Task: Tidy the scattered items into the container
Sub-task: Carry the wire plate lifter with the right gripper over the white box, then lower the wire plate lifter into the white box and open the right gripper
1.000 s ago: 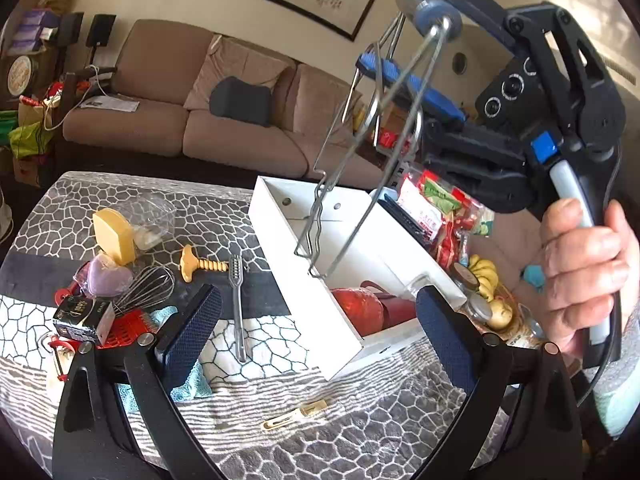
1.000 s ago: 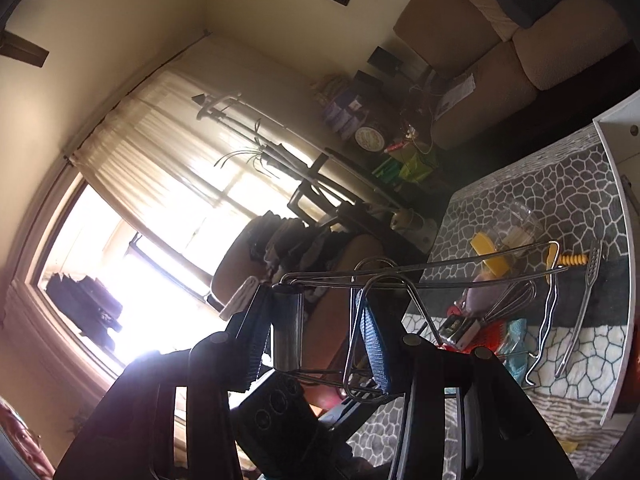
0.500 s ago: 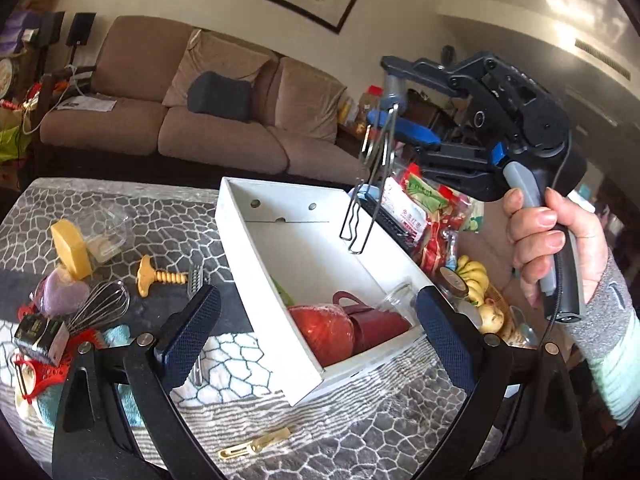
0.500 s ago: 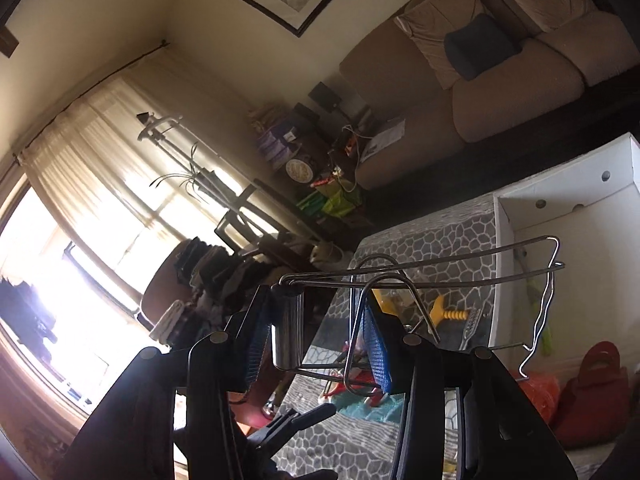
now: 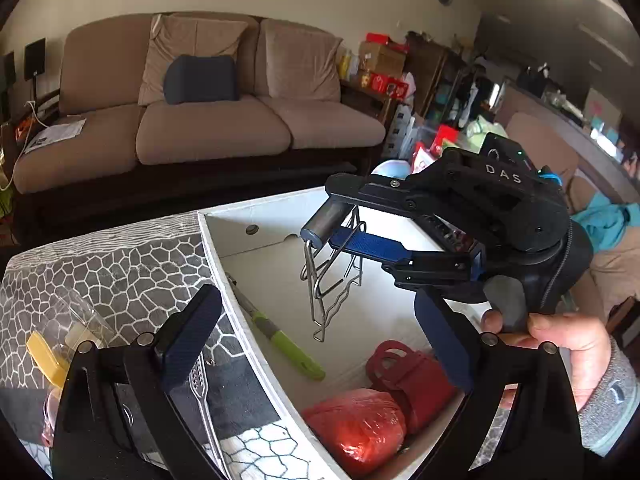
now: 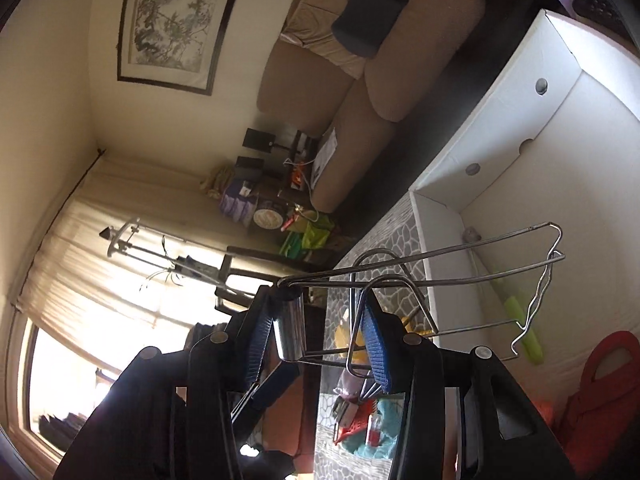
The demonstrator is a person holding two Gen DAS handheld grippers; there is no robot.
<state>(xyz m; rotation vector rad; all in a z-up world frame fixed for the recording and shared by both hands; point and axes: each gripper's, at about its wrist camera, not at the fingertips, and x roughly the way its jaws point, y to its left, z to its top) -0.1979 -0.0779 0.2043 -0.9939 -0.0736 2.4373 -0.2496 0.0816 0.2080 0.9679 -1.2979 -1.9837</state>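
A white box stands open on the patterned table. My right gripper is shut on a wire potato masher and holds it tip down inside the box, above its floor. In the right wrist view the masher runs out from between the blue pads. In the box lie a green-handled tool, a red bag and a red wrapped bundle. My left gripper is open and empty above the box's near left wall.
On the table left of the box lie a slotted metal turner, a yellow block and a clear plastic cup. A brown sofa stands behind the table. Cluttered shelves are at the back right.
My right gripper has come down and tilted over, bringing the masher from above the box's far rim down into the box. The left wrist view has shifted right, closer to the box.
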